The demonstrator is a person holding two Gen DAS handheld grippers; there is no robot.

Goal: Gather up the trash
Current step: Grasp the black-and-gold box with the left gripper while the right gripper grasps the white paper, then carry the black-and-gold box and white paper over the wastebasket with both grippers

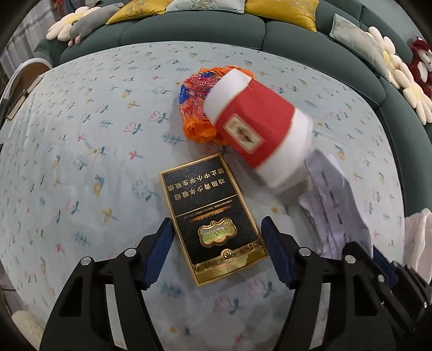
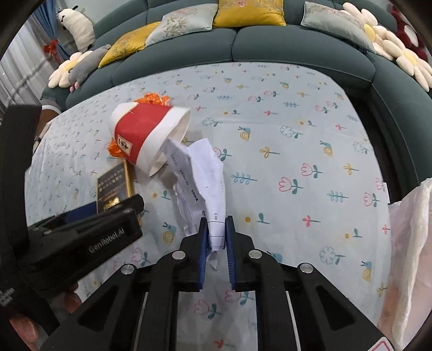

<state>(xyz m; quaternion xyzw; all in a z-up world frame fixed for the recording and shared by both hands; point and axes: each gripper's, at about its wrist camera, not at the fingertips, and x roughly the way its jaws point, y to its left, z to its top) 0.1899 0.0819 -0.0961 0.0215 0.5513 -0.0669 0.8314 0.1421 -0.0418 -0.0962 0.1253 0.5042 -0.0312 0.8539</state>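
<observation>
Crumpled paper receipt (image 2: 205, 178), glossy cardboard box (image 1: 213, 224) (gold-foiled), matt cloth sheet (image 1: 81, 162).

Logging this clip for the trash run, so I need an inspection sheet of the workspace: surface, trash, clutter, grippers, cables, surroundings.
Surface: bed sheet with a flower print, flat.
Job's things: black and gold pack lying flat; red and white cup tipped on its side, mouth toward the crumpled paper; orange wrapper behind the cup.
Clutter: white plastic bag at the right edge.
Grippers: left gripper open, fingers either side of the pack, not seen pressing it; right gripper shut on the paper's near end.
Cables: nothing seen.
Surroundings: dark green padded frame, cushions, flower pillows.
</observation>
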